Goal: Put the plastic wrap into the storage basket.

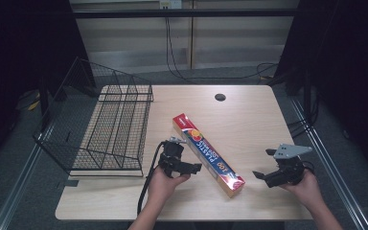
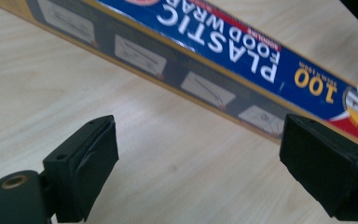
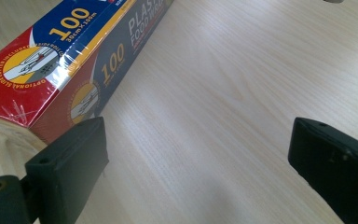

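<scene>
Both the left gripper [image 1: 195, 167] and the right gripper [image 1: 258, 175] had jaws wide apart and holding nothing, one box of food wrap [image 1: 208, 154] lay diagonally between them on the table [image 1: 249, 124], beside one wire basket [image 1: 110, 129].

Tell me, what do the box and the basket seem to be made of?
Box: likely printed cardboard under glossy film, judging by sharp folded edges and shiny wrinkles at its end. Basket: thin black wire mesh, probably coated metal; you see through its grid.
</scene>
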